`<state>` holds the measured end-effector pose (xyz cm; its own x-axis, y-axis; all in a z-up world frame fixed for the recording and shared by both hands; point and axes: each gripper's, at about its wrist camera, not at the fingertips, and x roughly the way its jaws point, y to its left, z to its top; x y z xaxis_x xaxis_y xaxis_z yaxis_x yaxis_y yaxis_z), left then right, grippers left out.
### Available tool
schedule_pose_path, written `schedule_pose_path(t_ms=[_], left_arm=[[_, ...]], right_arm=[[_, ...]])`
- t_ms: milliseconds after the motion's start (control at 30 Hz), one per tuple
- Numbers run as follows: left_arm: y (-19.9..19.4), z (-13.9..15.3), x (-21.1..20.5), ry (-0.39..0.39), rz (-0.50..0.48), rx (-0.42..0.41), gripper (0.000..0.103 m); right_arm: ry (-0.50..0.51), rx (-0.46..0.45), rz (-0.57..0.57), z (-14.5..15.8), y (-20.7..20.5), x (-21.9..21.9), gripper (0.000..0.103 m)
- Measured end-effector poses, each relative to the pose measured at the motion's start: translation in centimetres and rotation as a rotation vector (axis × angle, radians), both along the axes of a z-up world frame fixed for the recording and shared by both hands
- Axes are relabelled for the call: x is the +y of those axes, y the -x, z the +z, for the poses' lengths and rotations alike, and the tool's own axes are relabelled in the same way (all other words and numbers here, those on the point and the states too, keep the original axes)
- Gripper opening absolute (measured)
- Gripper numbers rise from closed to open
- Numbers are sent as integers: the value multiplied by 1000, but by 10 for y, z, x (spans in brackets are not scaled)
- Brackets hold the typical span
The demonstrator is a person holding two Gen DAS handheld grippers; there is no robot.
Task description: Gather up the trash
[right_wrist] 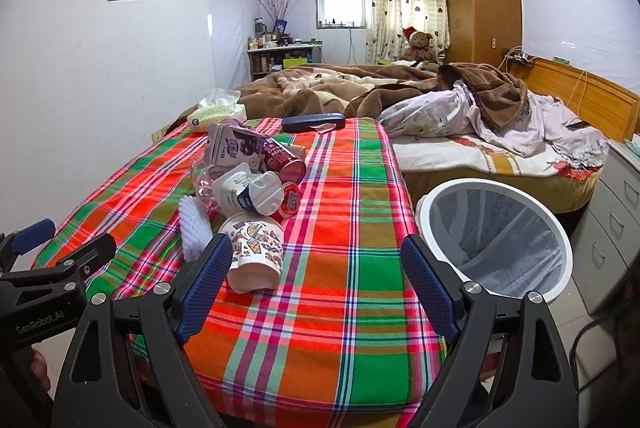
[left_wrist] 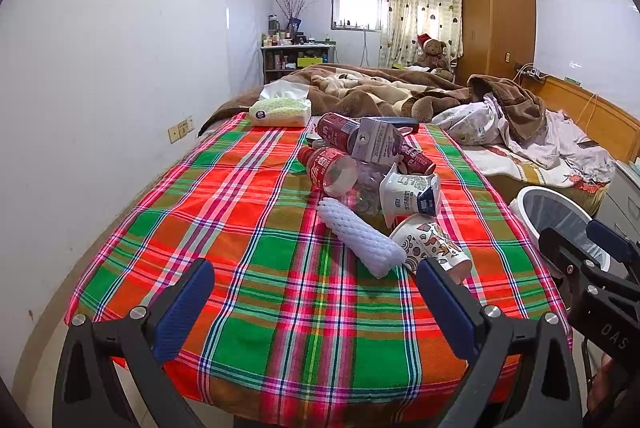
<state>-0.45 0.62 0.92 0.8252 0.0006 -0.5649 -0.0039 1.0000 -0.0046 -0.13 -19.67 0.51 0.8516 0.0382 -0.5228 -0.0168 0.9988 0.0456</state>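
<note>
both my tongs (left_wrist: pixel 314 302) (right_wrist: pixel 316 282) gape, gripping nothing, over plaid cloth (left_wrist: pixel 240 228). ribbed foam sleeve (left_wrist: pixel 360 242) at 1 o'clock; paper cup (right_wrist: pixel 256 252) half hidden; mesh-lined bin (right_wrist: pixel 496 236) at 2.

Cloth (left_wrist: pixel 248 236) red/green plaid; cup (right_wrist: pixel 256 248) white w/ doodles; bin (right_wrist: pixel 558 240) white; foam net (left_wrist: pixel 360 240) white.

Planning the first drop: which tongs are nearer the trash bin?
Right. The right tongs are open over the table's near edge, with the trash bin just off their right finger. The left tongs, also open, sit further left, with the right tongs between them and the bin.
</note>
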Motion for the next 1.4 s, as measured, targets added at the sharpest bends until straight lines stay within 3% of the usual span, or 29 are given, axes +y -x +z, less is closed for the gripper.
schedule_pose_path(t_ms=[1400], left_arm=[[0, 2, 5, 9, 4, 2, 102]], right_arm=[[8, -7, -5, 2, 1, 0, 88]])
